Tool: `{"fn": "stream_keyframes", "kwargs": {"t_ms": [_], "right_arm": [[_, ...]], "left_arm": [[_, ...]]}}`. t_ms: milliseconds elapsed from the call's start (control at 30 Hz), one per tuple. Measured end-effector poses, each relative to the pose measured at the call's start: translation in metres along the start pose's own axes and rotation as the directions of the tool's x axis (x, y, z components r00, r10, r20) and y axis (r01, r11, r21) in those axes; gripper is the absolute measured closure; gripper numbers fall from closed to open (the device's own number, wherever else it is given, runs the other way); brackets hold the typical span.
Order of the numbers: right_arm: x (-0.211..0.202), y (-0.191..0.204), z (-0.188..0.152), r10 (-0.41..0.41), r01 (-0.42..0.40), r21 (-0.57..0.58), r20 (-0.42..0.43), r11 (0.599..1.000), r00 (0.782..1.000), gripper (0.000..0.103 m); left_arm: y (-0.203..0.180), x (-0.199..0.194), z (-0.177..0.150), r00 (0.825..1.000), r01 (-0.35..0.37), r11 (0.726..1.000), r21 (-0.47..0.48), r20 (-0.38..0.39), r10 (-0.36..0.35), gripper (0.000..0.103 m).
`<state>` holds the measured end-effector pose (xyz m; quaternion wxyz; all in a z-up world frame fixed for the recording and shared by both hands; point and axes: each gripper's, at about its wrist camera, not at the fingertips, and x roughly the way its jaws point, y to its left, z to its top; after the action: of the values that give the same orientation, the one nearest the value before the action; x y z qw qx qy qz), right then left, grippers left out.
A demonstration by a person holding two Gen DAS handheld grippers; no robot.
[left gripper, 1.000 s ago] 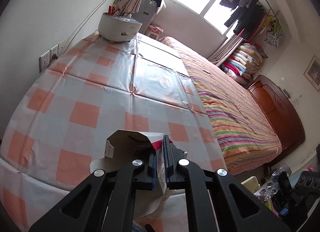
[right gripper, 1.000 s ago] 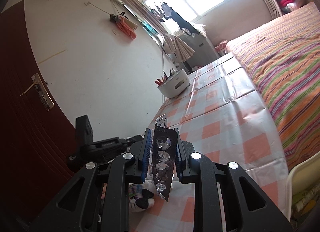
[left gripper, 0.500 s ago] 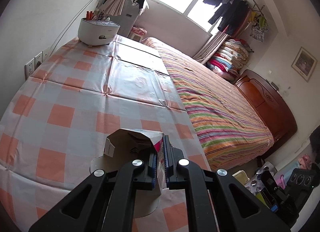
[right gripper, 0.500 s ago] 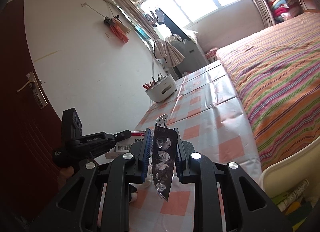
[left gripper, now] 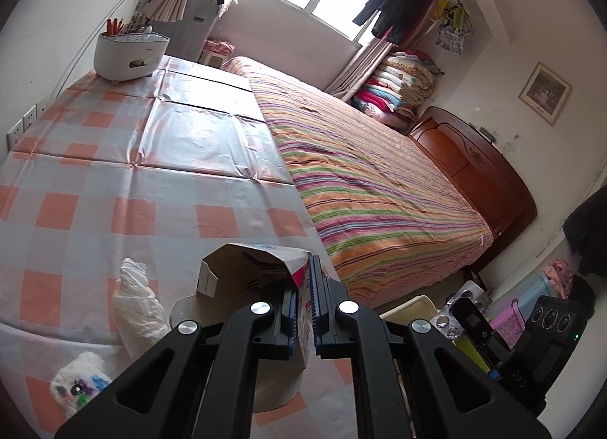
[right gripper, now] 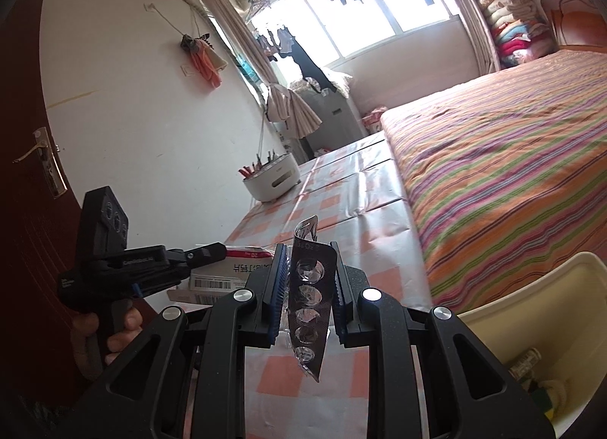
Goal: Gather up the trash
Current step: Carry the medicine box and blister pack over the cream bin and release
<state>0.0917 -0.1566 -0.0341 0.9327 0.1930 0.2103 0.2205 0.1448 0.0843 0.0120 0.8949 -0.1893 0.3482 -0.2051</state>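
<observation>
My left gripper (left gripper: 303,310) is shut on an opened white medicine carton (left gripper: 246,272) and holds it above the checked table (left gripper: 132,181). In the right wrist view the same left gripper (right gripper: 212,251) shows at the left with the carton (right gripper: 227,274) in it. My right gripper (right gripper: 308,287) is shut on an empty silver blister pack (right gripper: 309,298), which stands upright between the pads. A cream trash bin (right gripper: 531,306) is at the lower right, beside the table, with some trash inside. Its rim also shows in the left wrist view (left gripper: 408,308).
A crumpled white tissue (left gripper: 136,302), a grey round lid (left gripper: 186,310) and a small plush toy (left gripper: 77,386) lie near the table's front edge. A white utensil holder (left gripper: 129,56) stands at the far end. A striped bed (left gripper: 379,181) borders the table on the right.
Both grippers have drawn back toward the table's front edge, still holding their items. The tissue, plush toy and trash bin have come into view.
</observation>
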Motion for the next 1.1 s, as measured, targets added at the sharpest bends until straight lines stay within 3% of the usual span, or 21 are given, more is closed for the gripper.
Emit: {"fn": "stream_keyframes", "kwargs": {"t_ms": [333,733,800,867,1000,1100], "right_arm": [[-0.033,-0.028,-0.002,-0.136,0.137,-0.022,0.052,0.990,0.989,0.083],[-0.058,-0.048,-0.005,-0.265,0.268,-0.014,0.099,0.963,0.959,0.080],[-0.060,-0.048,-0.005,-0.283,0.286,-0.020,0.105,0.958,0.953,0.077],[-0.064,-0.046,-0.005,-0.297,0.301,-0.020,0.120,0.953,0.947,0.062],[-0.078,-0.040,0.002,-0.315,0.320,0.004,0.186,0.947,0.931,0.058],[-0.091,-0.034,0.009,-0.316,0.318,0.033,0.246,0.948,0.916,0.050]], "left_arm": [[-0.045,0.010,-0.013,0.997,0.067,0.995,0.068,-0.039,-0.064,0.097],[-0.075,0.018,-0.026,0.992,0.110,0.987,0.119,-0.079,-0.101,0.097],[-0.079,0.019,-0.028,0.991,0.114,0.985,0.127,-0.085,-0.104,0.097],[-0.084,0.020,-0.031,0.990,0.117,0.984,0.136,-0.091,-0.105,0.097],[-0.094,0.023,-0.036,0.988,0.130,0.981,0.147,-0.106,-0.115,0.097],[-0.102,0.026,-0.039,0.986,0.139,0.978,0.157,-0.116,-0.122,0.097]]}}
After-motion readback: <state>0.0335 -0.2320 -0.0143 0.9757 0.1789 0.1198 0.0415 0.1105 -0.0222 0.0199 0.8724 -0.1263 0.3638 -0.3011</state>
